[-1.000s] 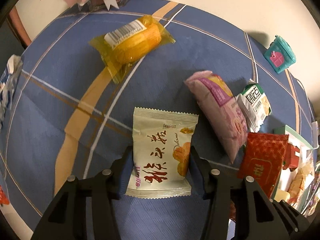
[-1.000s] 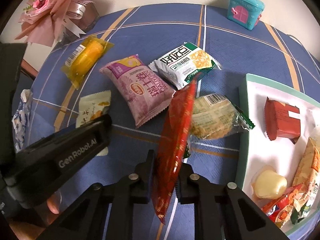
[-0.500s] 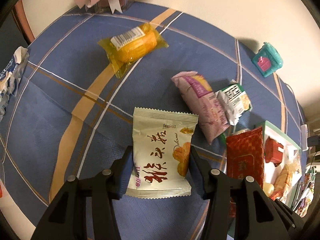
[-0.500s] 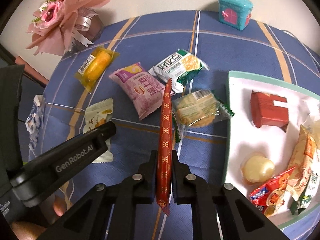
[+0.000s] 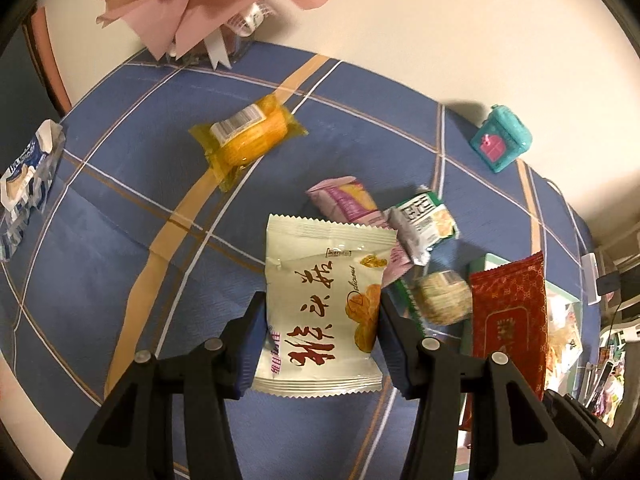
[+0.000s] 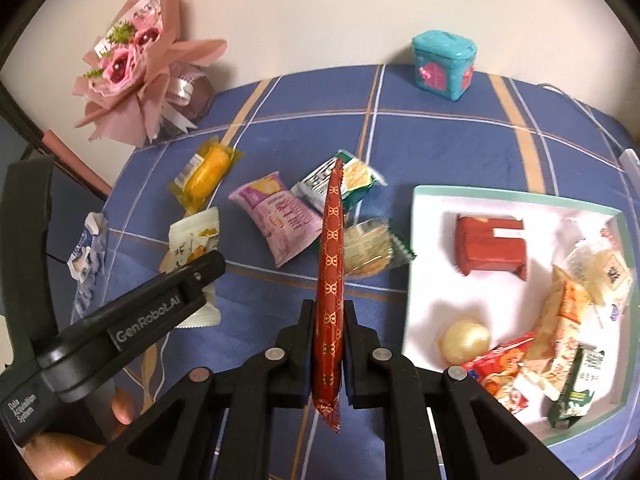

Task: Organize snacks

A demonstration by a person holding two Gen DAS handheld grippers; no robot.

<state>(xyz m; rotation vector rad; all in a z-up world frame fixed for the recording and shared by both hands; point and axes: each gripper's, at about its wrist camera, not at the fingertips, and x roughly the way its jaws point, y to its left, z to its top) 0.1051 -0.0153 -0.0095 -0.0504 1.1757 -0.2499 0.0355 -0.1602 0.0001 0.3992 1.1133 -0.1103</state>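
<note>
While carrying: left claw [image 5: 320, 344] is clamping the cream foil cake packet [image 5: 324, 304]; right claw [image 6: 328, 344] is squeezing the flat red patterned sachet [image 6: 330, 280].
Done: several snacks are lying in the white green-rimmed tray [image 6: 516, 196].
Left: four packets are waiting on the bench [image 6: 440, 148].

six loose snack packets [image 6: 286, 222], one tray [image 6: 516, 196]

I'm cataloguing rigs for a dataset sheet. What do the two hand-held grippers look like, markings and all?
Both are matte black plastic. The left hand-held gripper has two angular fingers with dark blue pads on the inner faces and round silver fasteners on top. The right hand-held gripper looks the same. From the right wrist view, the left one's body carries white lettering: "GenRobot.AI" and "Data Acquisition System". No cables or sleeves show.
</note>
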